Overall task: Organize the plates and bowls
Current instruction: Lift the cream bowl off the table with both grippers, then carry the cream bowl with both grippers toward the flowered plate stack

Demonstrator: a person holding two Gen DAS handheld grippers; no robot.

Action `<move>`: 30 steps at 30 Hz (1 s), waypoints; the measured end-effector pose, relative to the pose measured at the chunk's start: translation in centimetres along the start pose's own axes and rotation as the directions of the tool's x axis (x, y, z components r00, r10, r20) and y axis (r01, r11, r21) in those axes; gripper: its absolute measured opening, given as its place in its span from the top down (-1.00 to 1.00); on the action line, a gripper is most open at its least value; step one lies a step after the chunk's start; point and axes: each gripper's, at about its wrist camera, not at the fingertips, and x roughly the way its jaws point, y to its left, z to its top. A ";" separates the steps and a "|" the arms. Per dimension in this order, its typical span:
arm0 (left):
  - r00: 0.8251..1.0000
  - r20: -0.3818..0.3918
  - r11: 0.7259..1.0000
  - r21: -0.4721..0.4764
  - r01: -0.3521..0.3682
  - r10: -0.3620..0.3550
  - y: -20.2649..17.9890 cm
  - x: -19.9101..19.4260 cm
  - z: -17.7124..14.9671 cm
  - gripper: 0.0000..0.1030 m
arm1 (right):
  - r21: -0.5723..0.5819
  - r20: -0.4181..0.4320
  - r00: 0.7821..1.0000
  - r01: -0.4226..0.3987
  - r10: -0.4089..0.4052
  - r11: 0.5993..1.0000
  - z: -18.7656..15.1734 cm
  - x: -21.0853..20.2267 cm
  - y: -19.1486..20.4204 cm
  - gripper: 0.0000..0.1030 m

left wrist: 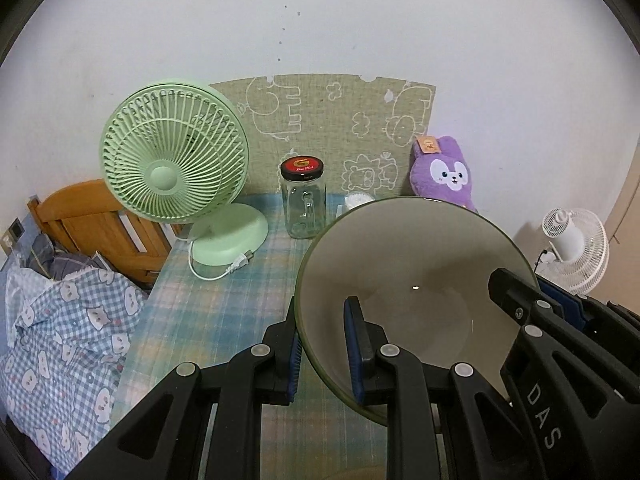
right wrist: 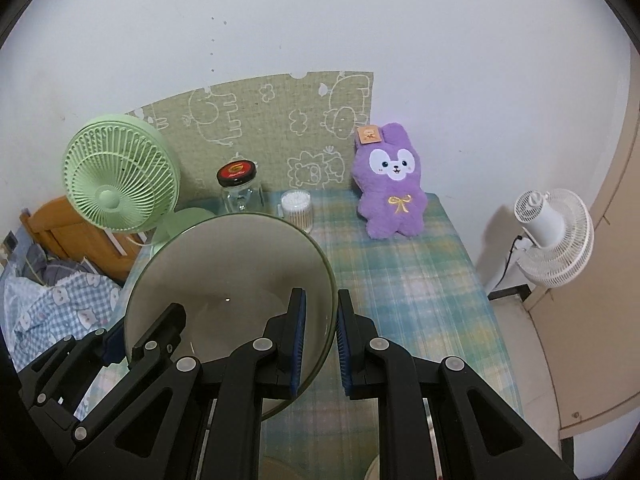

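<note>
both hand-held grippers, left and right, pinch bowl; "das" readable.

I see the bowl as glazed ceramic, smooth and softly glossy, catching one small glint inside. My left gripper and right gripper look like matt black plastic with ribbed blue pads. The tablecloth is woven cloth, matt. The jar is clear glass under a shiny lid. The green fan is smooth plastic; the purple toy is fuzzy plush.
</note>
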 end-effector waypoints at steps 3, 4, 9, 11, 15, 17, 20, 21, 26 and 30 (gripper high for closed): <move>1.000 0.003 1.000 0.006 0.007 -0.007 0.3 -1.1 -0.9 0.67 | 0.005 0.004 1.000 0.006 -0.006 1.000 -0.9 -1.1 0.2 0.65; 1.000 0.004 1.000 0.008 0.008 -0.008 0.4 -1.4 -1.0 0.67 | 0.007 0.006 1.000 0.007 -0.007 1.000 -1.3 -1.6 0.3 0.65; 1.000 0.007 1.000 0.017 0.015 -0.015 1.0 -3.1 -2.6 0.67 | 0.012 0.010 1.000 0.014 -0.014 1.000 -3.1 -3.3 0.7 0.65; 1.000 0.006 1.000 0.023 0.017 -0.017 1.2 -3.5 -3.3 0.67 | 0.013 0.009 1.000 0.018 -0.018 1.000 -3.9 -3.8 0.9 0.65; 1.000 0.000 0.999 0.030 0.025 -0.025 1.7 -4.1 -4.6 0.67 | 0.013 0.008 1.000 0.025 -0.025 1.000 -5.5 -4.7 1.3 0.65; 1.000 -0.002 0.999 0.034 0.026 -0.026 2.0 -4.4 -5.3 0.67 | 0.012 0.007 1.000 0.027 -0.028 1.000 -6.4 -5.1 1.6 0.65; 1.000 -0.004 0.999 0.038 0.028 -0.028 2.4 -4.8 -6.2 0.67 | 0.009 0.008 1.000 0.029 -0.030 1.000 -7.5 -5.5 2.0 0.65; 1.000 -0.004 0.999 0.036 0.028 -0.028 2.5 -4.9 -6.5 0.67 | 0.008 0.008 1.000 0.030 -0.030 1.000 -7.7 -5.6 2.1 0.65; 0.999 -0.020 0.999 0.032 0.028 -0.027 3.0 -5.0 -8.2 0.67 | 0.005 -0.007 1.000 0.029 -0.029 1.000 -9.4 -5.7 2.8 0.65; 0.999 -0.037 0.999 0.026 0.026 -0.025 3.4 -4.7 -9.5 0.67 | 0.001 -0.031 0.999 0.028 -0.028 1.000 -10.9 -5.3 3.2 0.65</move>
